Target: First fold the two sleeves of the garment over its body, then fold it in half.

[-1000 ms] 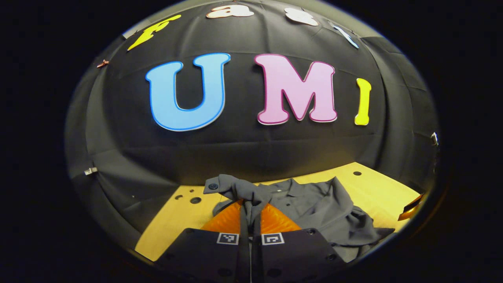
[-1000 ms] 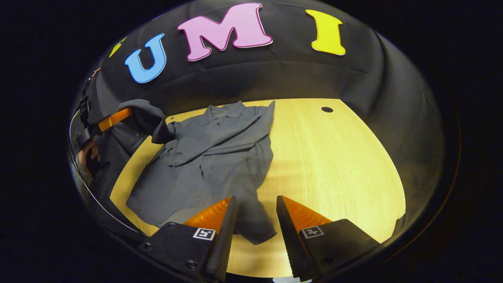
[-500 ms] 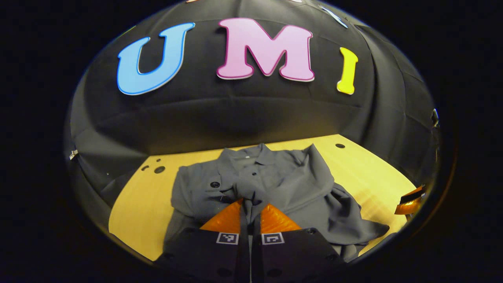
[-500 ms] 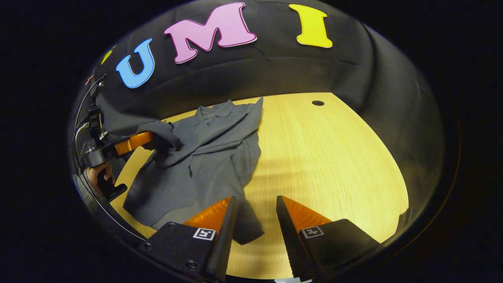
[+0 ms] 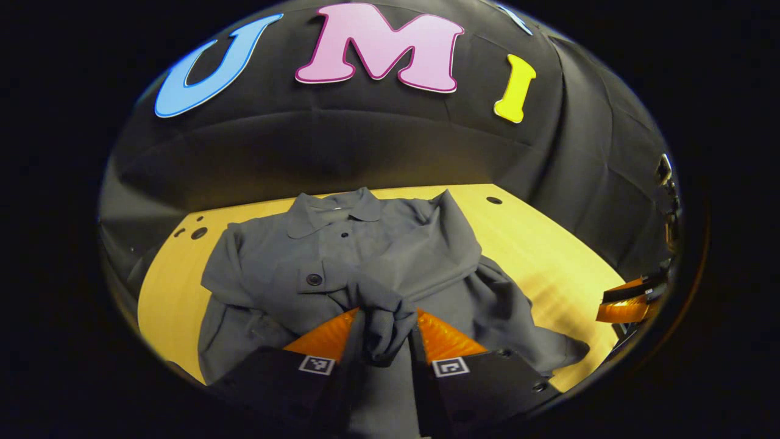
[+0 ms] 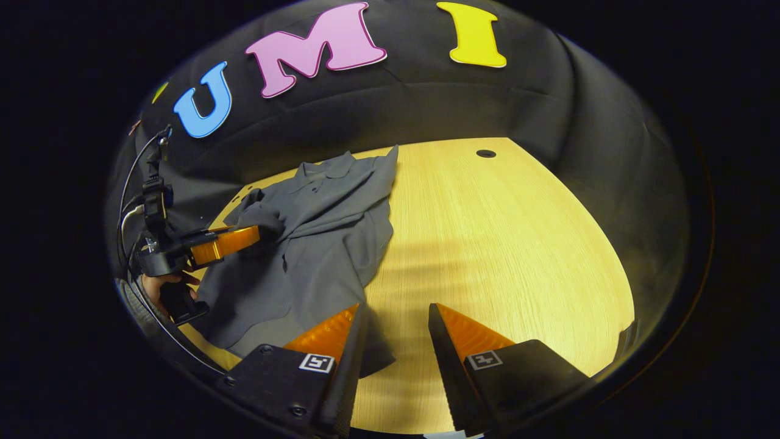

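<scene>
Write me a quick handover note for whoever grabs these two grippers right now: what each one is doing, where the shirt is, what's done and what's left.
Left gripper: fingers partly apart, a bunched sleeve between them over the shirt's body; whether they press on it, I cannot tell.
Right gripper: open, holding nothing, above the table by the shirt's near edge.
Shirt: grey, collar toward the wall, lying rumpled on the table's left part.
Done: the other sleeve looks folded across the chest.
Left: lay this sleeve flat on the body and let go, smooth the cloth, then fold the shirt in half.
</scene>
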